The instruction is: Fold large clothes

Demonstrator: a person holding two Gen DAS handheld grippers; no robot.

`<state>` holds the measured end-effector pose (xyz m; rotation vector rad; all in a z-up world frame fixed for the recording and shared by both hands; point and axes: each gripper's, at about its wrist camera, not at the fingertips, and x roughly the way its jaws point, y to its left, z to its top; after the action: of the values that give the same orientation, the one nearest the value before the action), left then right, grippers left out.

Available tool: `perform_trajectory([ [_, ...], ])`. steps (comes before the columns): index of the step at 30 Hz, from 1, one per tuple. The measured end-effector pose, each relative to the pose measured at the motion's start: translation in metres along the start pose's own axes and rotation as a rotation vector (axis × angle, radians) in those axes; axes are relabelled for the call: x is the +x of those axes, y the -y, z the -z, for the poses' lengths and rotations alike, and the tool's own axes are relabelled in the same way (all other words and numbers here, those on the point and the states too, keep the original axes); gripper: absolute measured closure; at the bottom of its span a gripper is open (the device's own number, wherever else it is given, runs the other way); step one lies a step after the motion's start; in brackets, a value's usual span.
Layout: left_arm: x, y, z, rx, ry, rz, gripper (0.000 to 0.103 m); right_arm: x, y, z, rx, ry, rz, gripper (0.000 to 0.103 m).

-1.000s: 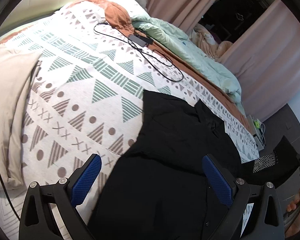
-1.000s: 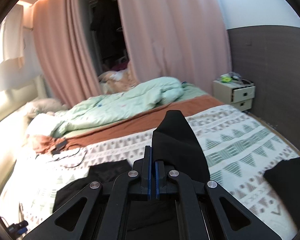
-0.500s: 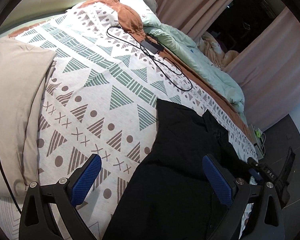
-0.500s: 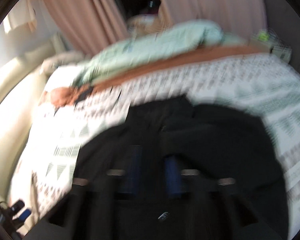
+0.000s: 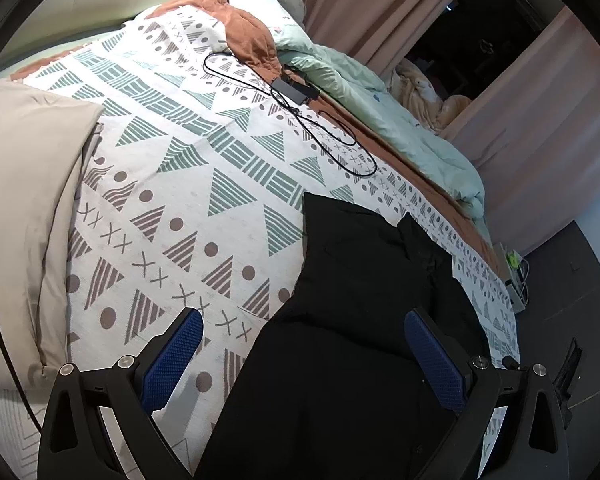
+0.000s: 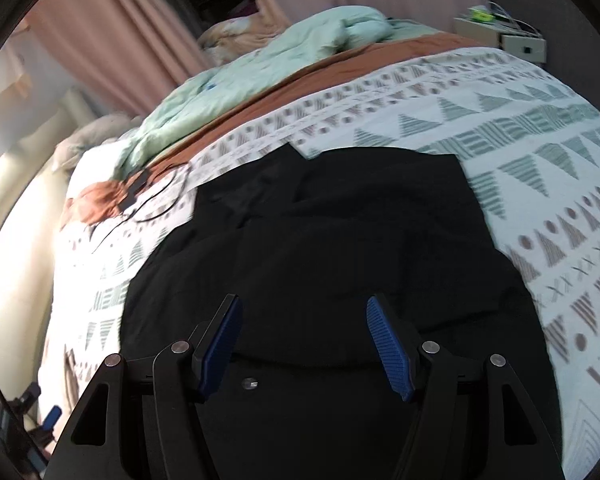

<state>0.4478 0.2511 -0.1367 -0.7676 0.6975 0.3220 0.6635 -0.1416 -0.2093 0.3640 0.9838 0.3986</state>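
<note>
Shirt (image 6: 340, 248) lies black — folds unreadable — under both parted tools.

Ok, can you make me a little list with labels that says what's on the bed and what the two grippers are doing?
garment: black shirt lying spread on the bed, partly folded
bed cover: white patterned blanket with triangles, dots and crosses
left gripper: open, empty, over the shirt's edge
right gripper: open, empty, above the shirt
also on the bed: black charger and cable, mint green duvet, beige pillow
behind the bed: pink curtains
</note>
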Motion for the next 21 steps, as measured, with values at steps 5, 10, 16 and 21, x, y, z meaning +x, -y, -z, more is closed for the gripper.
perform_trajectory([
  [5, 0.001, 0.0, 0.001, -0.003, 0.001, -0.006, 0.002, 0.028, 0.02, 0.011, 0.023, -0.053, 0.071, 0.038],
  [10, 0.005, -0.003, 0.001, -0.001, -0.003, -0.018, 0.002, 0.065, 0.027, 0.025, 0.075, -0.124, 0.065, 0.038],
  [16, 0.007, -0.006, -0.003, -0.025, -0.005, -0.018, 0.002, 0.065, 0.006, 0.025, -0.006, -0.104, 0.103, 0.074],
  [21, 0.007, 0.0, -0.001, -0.01, -0.007, -0.01, 0.002, 0.03, -0.01, 0.011, -0.044, -0.045, 0.049, 0.075],
])
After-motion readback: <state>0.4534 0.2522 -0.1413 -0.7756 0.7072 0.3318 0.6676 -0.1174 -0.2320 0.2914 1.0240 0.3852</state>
